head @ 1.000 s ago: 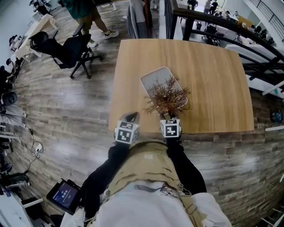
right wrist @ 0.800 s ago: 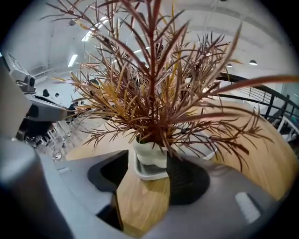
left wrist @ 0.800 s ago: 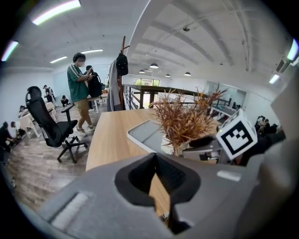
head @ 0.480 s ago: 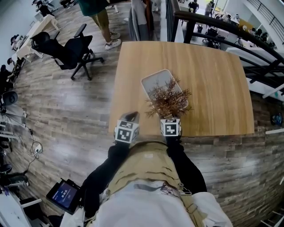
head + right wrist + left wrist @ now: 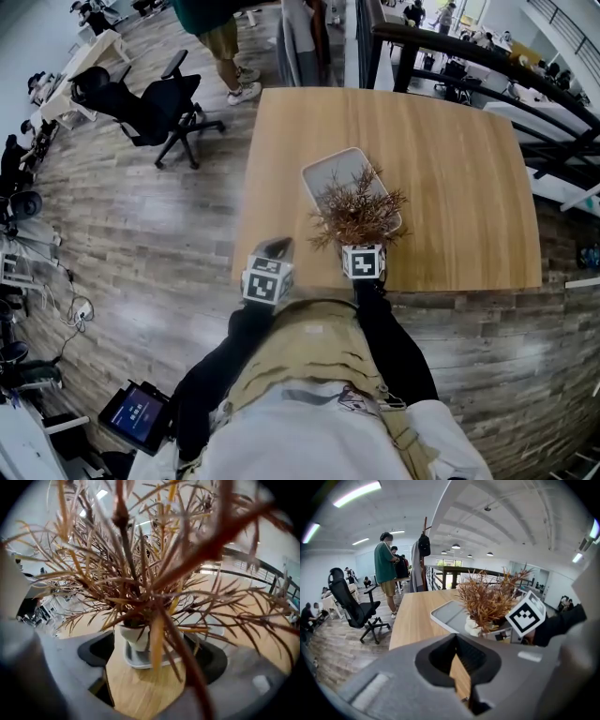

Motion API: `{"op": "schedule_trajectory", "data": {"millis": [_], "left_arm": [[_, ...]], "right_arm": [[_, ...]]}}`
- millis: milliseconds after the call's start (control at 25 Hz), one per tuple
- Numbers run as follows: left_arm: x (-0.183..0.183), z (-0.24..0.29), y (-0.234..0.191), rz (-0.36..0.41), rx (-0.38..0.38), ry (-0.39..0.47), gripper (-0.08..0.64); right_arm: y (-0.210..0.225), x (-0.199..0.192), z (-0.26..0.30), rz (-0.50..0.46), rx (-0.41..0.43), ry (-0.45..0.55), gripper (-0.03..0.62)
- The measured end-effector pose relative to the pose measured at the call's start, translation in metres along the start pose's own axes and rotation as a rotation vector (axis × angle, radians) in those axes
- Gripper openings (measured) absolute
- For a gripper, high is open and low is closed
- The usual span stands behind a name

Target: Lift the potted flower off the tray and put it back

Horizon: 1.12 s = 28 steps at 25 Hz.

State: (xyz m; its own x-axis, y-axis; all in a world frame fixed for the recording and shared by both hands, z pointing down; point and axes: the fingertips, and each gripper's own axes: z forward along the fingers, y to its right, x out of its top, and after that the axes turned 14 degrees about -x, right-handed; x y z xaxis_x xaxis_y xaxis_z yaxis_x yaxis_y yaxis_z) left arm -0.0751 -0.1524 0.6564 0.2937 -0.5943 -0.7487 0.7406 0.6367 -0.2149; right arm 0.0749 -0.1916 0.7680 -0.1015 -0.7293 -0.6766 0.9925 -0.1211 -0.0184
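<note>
**Rust-brown plant on its tray, my right tongs spread wide round the pot**

The potted flower (image 5: pixel 356 208) stands upright on the near end of the pale grey tray (image 5: pixel 330 167), which lies on the wooden table (image 5: pixel 459 150) close to my edge. My right tongs (image 5: pixel 152 658) have just been opening and now gape about as wide as they go. The white pot (image 5: pixel 135 637) sits just ahead of the gap, with a black pad off to either side, and neither pad presses on it. Dry stems hang across that camera, but I can see the pot's base resting flat in the tray. My left tongs (image 5: pixel 456 641) hang over the table's near edge, well to the left of the plant, with the jaws drawn together on nothing.

As for progress, the flower is where the task both starts and ends, so the scene alone will not tell me whether the lift is ahead or already done. I would judge that nothing is in my grip. If the lift remains, I must close on the pot below the foliage, raise it clear of the rim and set it down level.
</note>
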Motion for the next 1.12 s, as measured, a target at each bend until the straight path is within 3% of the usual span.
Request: {"op": "schedule_trajectory", "data": {"millis": [800, 1120], "left_arm": [[-0.010, -0.017, -0.033, -0.058, 0.084, 0.023, 0.002], [-0.016, -0.019, -0.032, -0.081, 0.068, 0.024, 0.002]], "right_arm": [[-0.010, 0.019, 0.030, 0.000, 0.003, -0.027, 0.476], [-0.018, 0.022, 0.021, -0.003, 0.008, -0.007, 0.474]]}}
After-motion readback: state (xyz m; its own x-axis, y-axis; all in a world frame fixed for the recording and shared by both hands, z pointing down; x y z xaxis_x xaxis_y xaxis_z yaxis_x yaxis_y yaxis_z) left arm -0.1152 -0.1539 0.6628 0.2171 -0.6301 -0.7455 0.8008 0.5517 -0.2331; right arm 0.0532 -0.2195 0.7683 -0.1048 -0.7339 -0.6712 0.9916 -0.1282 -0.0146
